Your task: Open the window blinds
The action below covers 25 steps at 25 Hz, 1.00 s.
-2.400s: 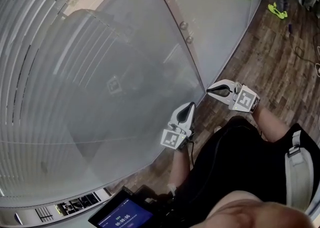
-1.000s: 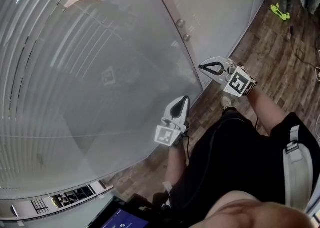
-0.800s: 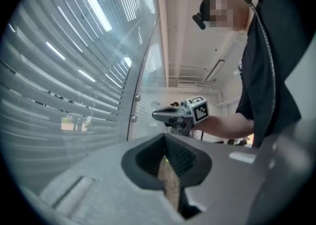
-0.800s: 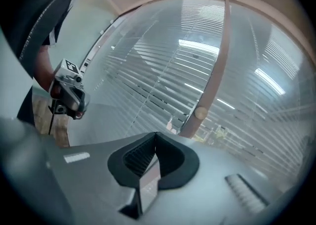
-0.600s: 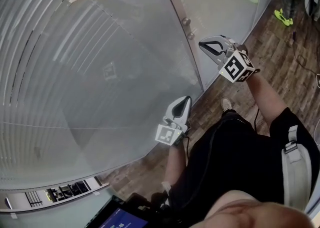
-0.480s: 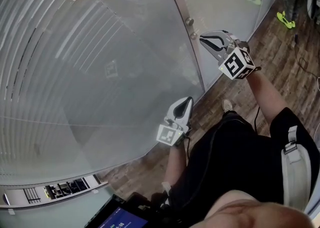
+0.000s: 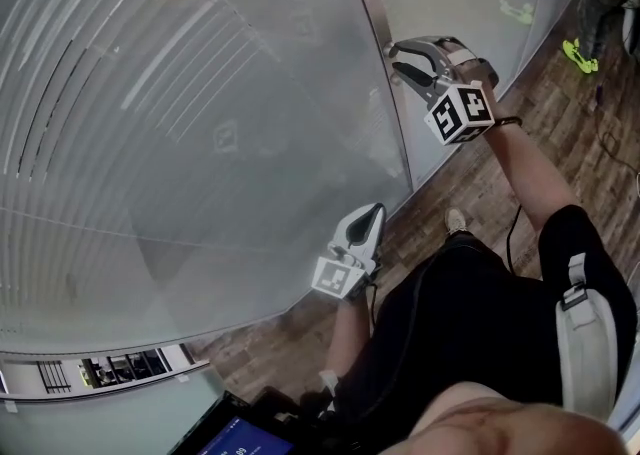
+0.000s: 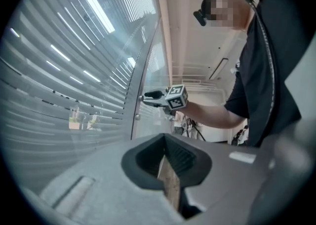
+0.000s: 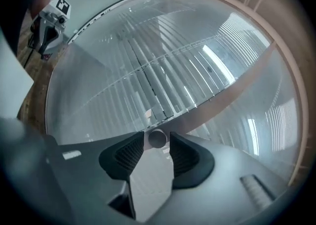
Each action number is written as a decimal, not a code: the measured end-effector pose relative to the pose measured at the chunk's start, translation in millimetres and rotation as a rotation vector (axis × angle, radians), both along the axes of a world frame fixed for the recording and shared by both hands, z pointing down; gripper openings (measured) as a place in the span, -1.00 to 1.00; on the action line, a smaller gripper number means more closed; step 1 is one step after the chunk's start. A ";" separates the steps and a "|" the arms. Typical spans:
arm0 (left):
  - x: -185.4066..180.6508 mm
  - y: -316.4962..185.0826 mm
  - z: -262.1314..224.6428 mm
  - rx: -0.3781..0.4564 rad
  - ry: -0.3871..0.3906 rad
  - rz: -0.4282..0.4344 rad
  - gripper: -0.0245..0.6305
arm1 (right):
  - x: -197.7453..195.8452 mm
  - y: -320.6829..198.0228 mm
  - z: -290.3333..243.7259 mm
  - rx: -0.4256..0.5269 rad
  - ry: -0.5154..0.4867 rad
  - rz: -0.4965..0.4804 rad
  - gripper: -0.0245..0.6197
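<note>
Blinds: one set, behind the glass, far left.
Grippers: two. The left gripper is pinched shut and empty; the right gripper has just been opening, fairly wide.
Knob: one between the right jaws. The head view hides it.

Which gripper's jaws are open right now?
The right gripper, the higher one in the head view: its jaws have just been opening and stand apart around the round knob. The left gripper, lower down, has its jaws shut.
</note>
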State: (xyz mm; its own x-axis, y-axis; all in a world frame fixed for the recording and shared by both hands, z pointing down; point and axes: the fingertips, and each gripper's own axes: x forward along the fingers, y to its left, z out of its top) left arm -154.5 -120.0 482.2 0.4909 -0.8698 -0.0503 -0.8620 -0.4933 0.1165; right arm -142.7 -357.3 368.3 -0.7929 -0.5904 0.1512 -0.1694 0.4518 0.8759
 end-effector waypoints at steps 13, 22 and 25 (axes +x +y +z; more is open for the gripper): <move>-4.2 8.7 2.3 -0.006 0.013 -0.029 -0.92 | -10.8 -12.9 1.8 0.119 0.087 0.042 -0.43; -8.2 7.7 5.4 -0.015 0.004 -0.034 -0.92 | -13.6 -17.7 5.5 0.147 0.095 0.057 -0.56; -8.2 9.5 5.2 -0.016 0.005 -0.038 -0.92 | -11.8 -16.6 1.5 0.135 0.075 0.067 -0.56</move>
